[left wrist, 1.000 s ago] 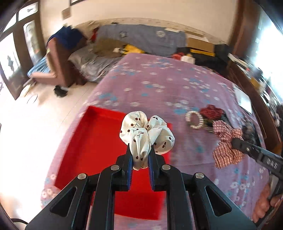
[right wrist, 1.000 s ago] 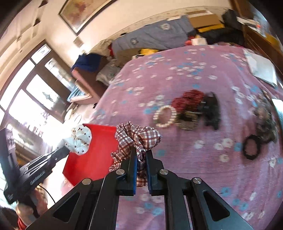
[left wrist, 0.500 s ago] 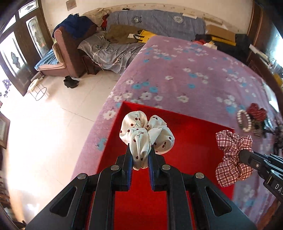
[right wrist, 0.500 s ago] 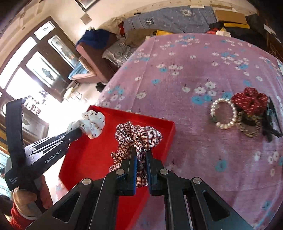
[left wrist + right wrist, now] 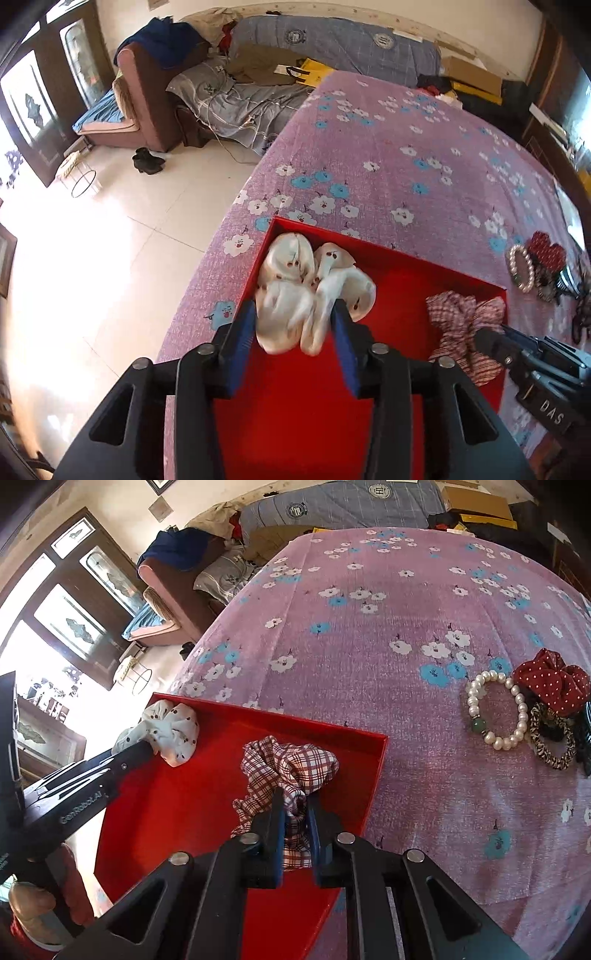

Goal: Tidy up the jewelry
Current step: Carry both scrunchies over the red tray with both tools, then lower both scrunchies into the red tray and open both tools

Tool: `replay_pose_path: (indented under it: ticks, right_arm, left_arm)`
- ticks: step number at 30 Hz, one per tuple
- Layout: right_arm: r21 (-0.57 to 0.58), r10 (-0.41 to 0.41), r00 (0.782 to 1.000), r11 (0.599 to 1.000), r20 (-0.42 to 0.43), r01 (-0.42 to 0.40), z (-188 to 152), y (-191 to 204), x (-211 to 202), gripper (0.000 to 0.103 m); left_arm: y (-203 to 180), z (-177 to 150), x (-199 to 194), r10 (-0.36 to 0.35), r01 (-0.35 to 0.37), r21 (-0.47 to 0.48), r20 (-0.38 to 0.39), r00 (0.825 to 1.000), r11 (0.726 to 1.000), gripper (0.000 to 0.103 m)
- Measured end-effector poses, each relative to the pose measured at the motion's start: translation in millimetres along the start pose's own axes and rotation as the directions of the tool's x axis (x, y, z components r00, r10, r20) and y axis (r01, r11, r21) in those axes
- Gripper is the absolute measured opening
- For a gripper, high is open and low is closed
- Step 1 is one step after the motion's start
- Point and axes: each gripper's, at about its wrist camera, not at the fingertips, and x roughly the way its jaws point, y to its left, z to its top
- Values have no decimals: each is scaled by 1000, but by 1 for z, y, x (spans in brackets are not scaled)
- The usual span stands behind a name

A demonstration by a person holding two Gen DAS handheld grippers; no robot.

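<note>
Left wrist view: left claw (image 5: 295, 332) spread around white scrunchie (image 5: 314, 291) in tray (image 5: 402, 258); right claw (image 5: 295, 808) pinches plaid scrunchie (image 5: 291, 764).

I saw the white spotted scrunchie (image 5: 314, 291) in the far left corner of the red tray (image 5: 295, 413), the checked scrunchie (image 5: 288, 771) by its right wall, and a pearl bracelet (image 5: 495, 710) on the bedspread beside a red dotted scrunchie (image 5: 552, 685).

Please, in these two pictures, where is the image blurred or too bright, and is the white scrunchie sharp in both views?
Left wrist view: the white scrunchie is motion-blurred between the left hand-held gripper fingers; the floor at left is overexposed. Right wrist view: the same scrunchie and the plaid scrunchie look sharp; the window at left is blown out. Both views bend the red tray edges.
</note>
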Motion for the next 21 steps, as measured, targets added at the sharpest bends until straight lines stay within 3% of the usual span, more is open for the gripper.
replay_pose_path:
  ticks: [2, 4, 10, 21]
  right_arm:
    - [-5, 1, 1000, 1000, 16, -1, 0, 2, -5, 44]
    - [-10, 5, 1000, 1000, 28, -5, -1, 3, -11, 49]
    - [-16, 22, 998, 1000, 52, -21, -11, 1, -34, 50]
    - [17, 51, 995, 998, 84, -53, -41, -23, -80, 51]
  left_arm:
    - [0, -1, -7, 6, -6, -9, -2, 1000, 1000, 45]
    - [-2, -3, -18, 20, -20, -16, 10, 1000, 1000, 48]
    - [-13, -16, -51, 70, -69, -22, 41, 997, 997, 51]
    - [-62, -48, -103, 96, -99, 21, 96, 991, 995, 54]
